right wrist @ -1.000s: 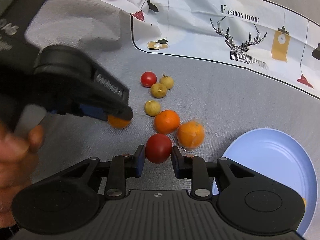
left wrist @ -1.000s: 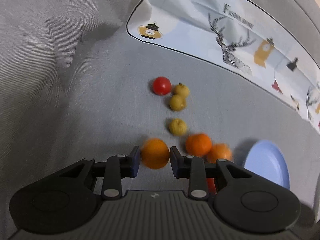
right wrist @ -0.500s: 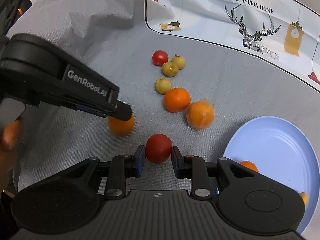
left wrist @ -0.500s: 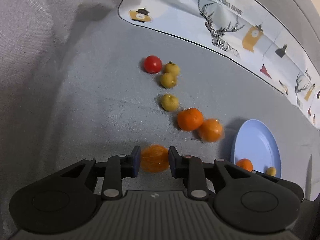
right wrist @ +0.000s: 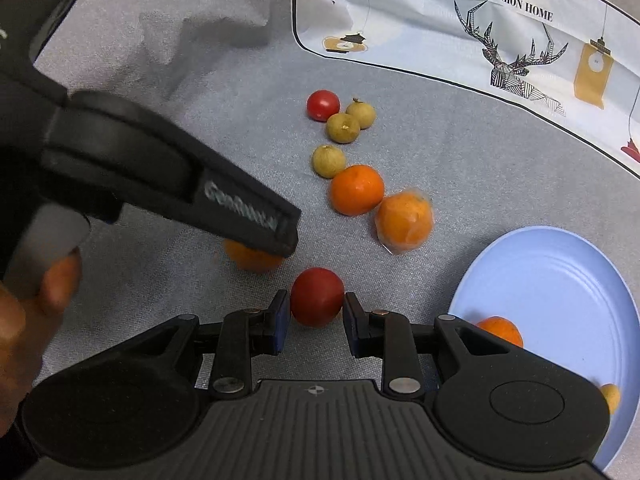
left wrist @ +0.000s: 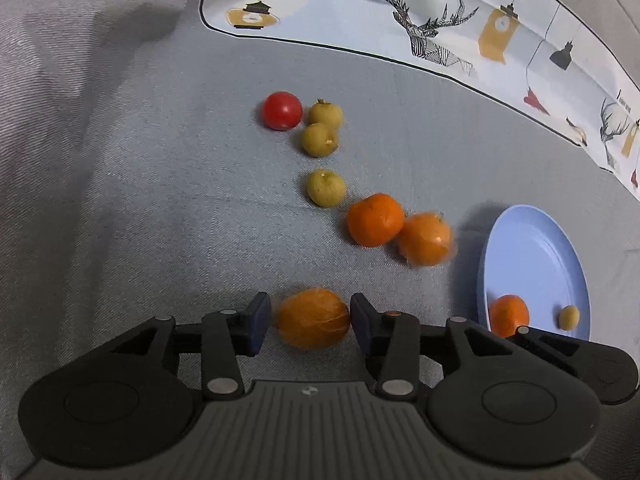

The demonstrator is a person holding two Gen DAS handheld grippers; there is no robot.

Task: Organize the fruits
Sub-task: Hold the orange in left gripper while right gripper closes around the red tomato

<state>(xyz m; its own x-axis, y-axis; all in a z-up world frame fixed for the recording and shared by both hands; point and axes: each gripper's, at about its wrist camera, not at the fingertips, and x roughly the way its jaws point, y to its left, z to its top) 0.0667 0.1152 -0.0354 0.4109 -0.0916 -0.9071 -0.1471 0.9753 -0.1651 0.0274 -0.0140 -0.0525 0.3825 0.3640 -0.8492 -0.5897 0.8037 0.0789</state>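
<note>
Fruits lie scattered on a grey cloth (left wrist: 160,208), with a blue plate (right wrist: 560,280) at the right. On the plate sit a small orange (left wrist: 509,314) and a small yellowish fruit (left wrist: 569,317). Across the cloth runs a loose line: a red tomato (left wrist: 282,110) farthest away, three yellow-green round fruits (left wrist: 326,187) (two of them touching), then a bare orange (left wrist: 375,220) touching a plastic-wrapped orange (left wrist: 426,239).

Left gripper (left wrist: 310,318): its jaws are opening, and an orange fruit (left wrist: 313,318) sits between them on the cloth. A gap shows beside the left pad, while the right pad looks just touching or barely clear.

Right gripper (right wrist: 314,318): its jaws are closed on a second red tomato (right wrist: 317,297), both pads against its sides, near the plate's edge.

From the right wrist view, the left gripper's black body reaches in from the left, held by a hand (right wrist: 36,300), its tip over the orange fruit. A white printed sheet (right wrist: 520,32) with a deer drawing and the words "Fashion Home" lies along the far edge.
</note>
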